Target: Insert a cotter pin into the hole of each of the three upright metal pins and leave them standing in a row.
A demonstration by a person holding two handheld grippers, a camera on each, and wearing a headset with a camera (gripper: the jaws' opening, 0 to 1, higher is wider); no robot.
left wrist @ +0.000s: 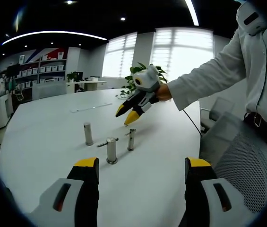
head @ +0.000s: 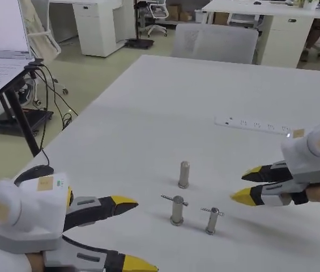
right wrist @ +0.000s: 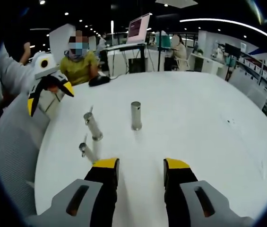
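The left tool (head: 143, 235) hangs open and empty over the bench (head: 148, 124). The front pin (head: 176, 212) holds a cotter pin (head: 171, 198), the rear pin (head: 183, 174) is bare, and the right pin (head: 211, 222) is fitted. The right tool (head: 239, 187) is open and empty. Next, probably: fetch a third cotter pin.

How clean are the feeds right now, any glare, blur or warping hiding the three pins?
Head view: even light, the three pins sharp, faint shadows. Left gripper view: windows blown out white, table edge bowed by fisheye, pins readable. Right gripper view: softer overall, nearest pin slightly blurred.
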